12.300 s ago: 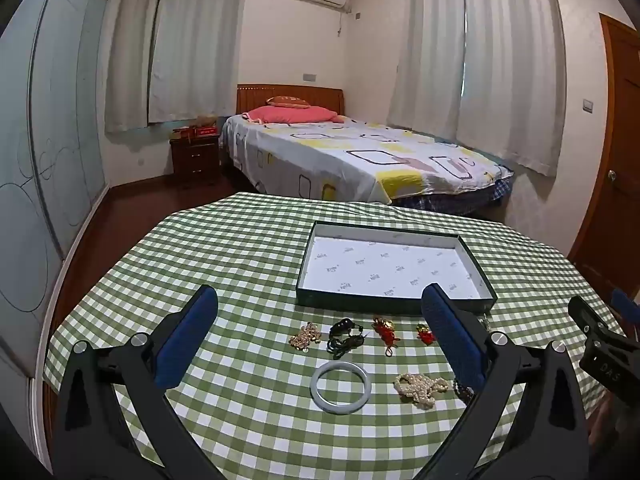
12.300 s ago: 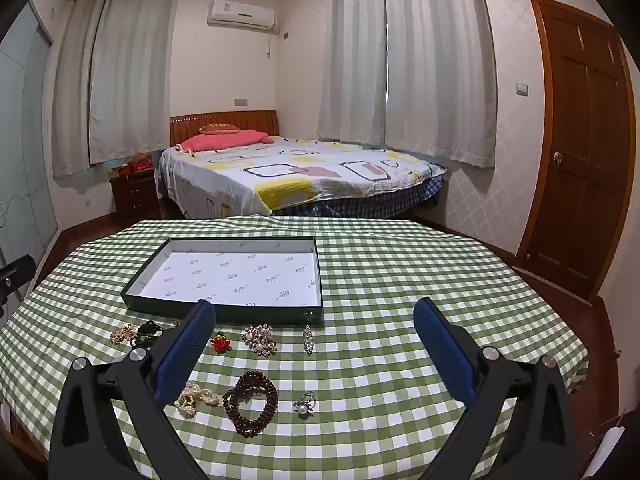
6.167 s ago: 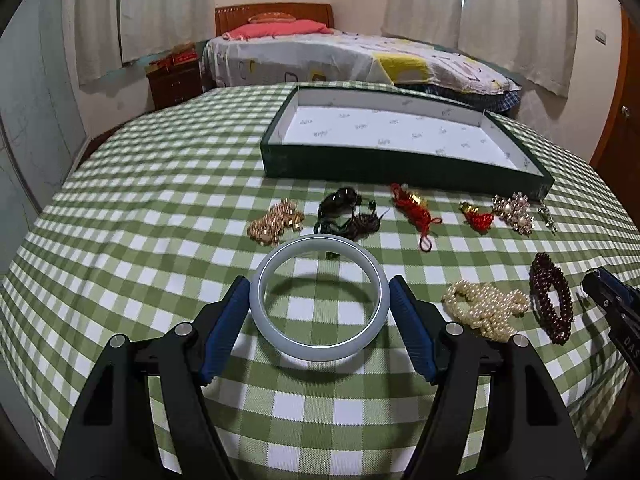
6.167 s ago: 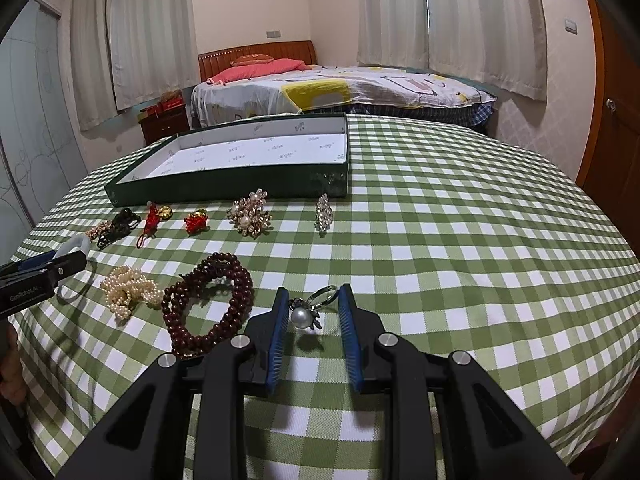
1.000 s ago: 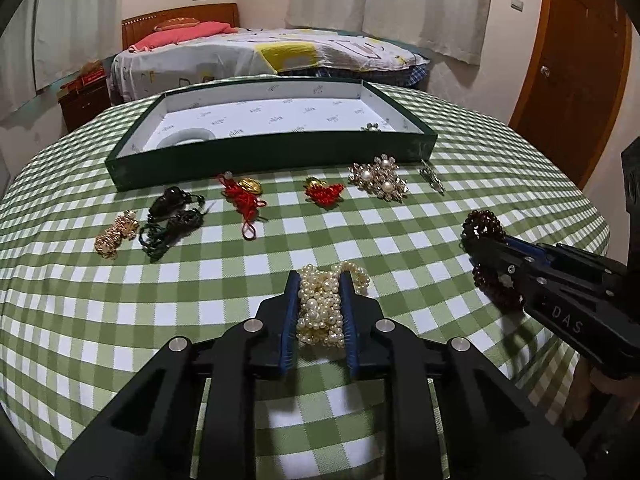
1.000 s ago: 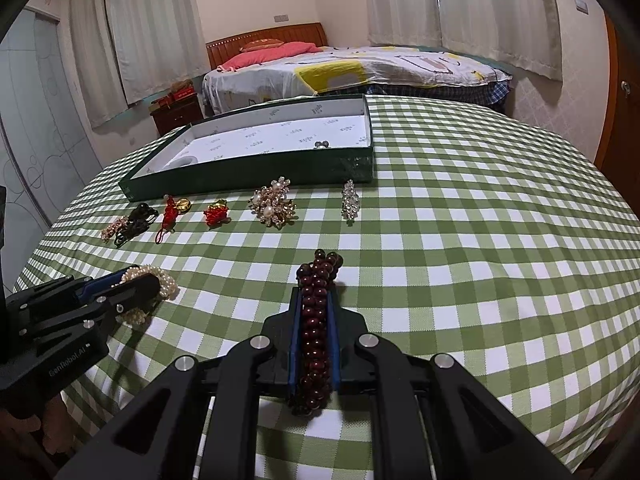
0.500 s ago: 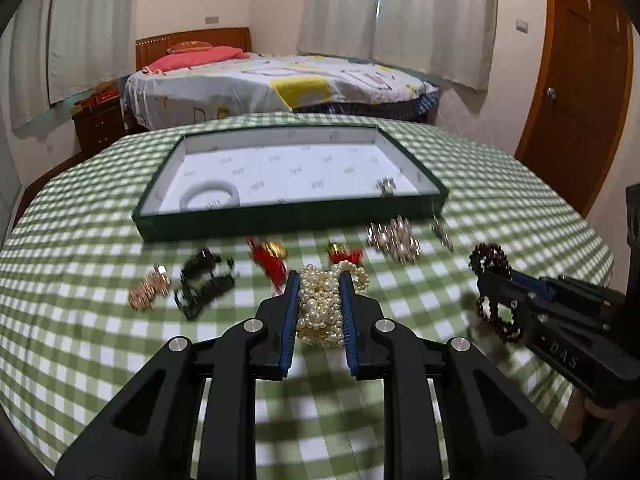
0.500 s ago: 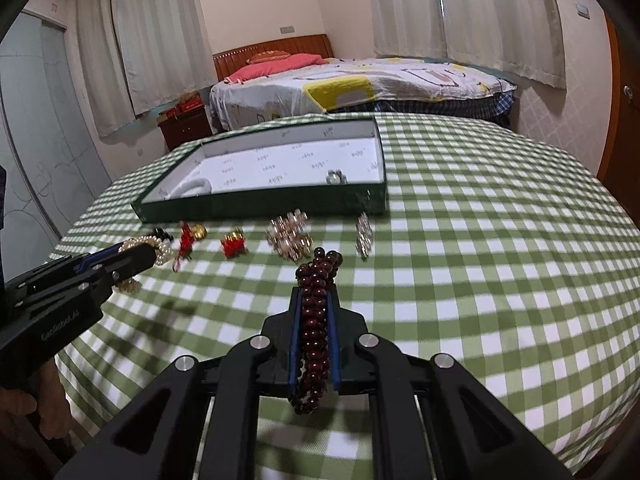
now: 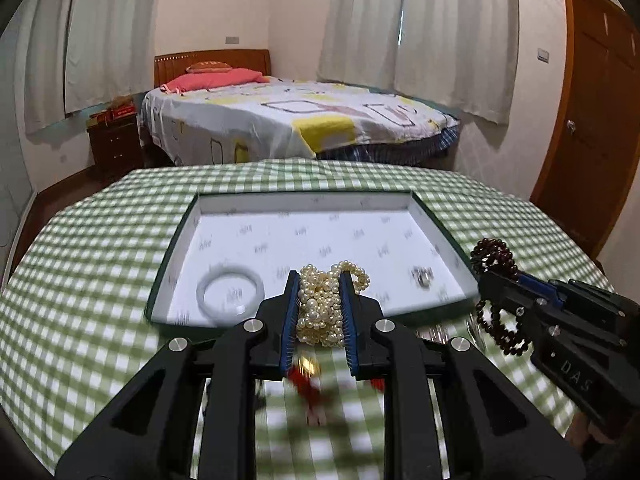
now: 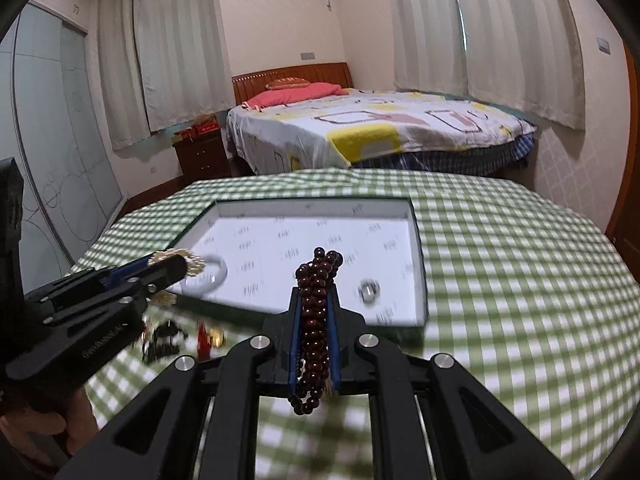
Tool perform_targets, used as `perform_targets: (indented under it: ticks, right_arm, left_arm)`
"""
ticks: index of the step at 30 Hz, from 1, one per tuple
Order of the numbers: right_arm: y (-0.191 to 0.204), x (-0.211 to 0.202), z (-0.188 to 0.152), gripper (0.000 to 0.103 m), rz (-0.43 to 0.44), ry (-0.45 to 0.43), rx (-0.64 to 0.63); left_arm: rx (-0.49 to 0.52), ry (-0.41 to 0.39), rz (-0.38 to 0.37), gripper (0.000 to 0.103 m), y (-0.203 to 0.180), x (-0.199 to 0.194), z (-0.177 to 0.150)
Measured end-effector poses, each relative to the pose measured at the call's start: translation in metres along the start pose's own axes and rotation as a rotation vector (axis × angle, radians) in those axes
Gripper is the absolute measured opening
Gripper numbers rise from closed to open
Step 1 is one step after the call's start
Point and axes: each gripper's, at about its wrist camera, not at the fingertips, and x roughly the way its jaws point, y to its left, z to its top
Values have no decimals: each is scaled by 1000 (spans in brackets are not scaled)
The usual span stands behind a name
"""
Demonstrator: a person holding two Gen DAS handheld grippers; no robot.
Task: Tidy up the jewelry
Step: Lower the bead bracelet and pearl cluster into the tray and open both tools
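My left gripper point(image 9: 320, 280) is shut on a bunch of white pearls point(image 9: 326, 304) and holds it in the air at the near edge of the green tray point(image 9: 304, 204). My right gripper point(image 10: 314, 300) is shut on a dark red bead bracelet point(image 10: 316, 320), also lifted near the tray's front point(image 10: 418, 240). A pale bangle point(image 9: 230, 292) and a small silver ring point(image 9: 422, 276) lie in the tray. The right gripper shows at the right of the left view point(image 9: 490, 280); the left gripper shows at the left of the right view point(image 10: 176, 266).
A red tassel piece with a gold charm point(image 9: 306, 376) lies on the green checked tablecloth below the left gripper. Dark and red pieces point(image 10: 164, 340) lie before the tray. A bed point(image 9: 296, 120) stands beyond the table, a wooden door point(image 9: 592, 140) at right.
Both grippers have risen and moved forward with their loads, from above the loose jewelry to the tray's near edge. The view is blurred by motion.
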Motion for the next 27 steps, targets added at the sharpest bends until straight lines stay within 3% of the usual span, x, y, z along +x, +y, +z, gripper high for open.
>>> perform_targets:
  ticks: [6,14,23,27]
  right_arm:
    - [1,34,22,12,12,6,-10]
    - [-6,86,15,12,27,125,6]
    - [-14,110,13,12,28,209,17]
    - [-17,117,9,13,36,236,26]
  left_arm:
    - [-8,10,12,20,-1,39,21]
    - [-3,138,18,20,2,92,9]
    - [10,204,20,21,3,116,2]
    - [12,203,26,28,3,118,2]
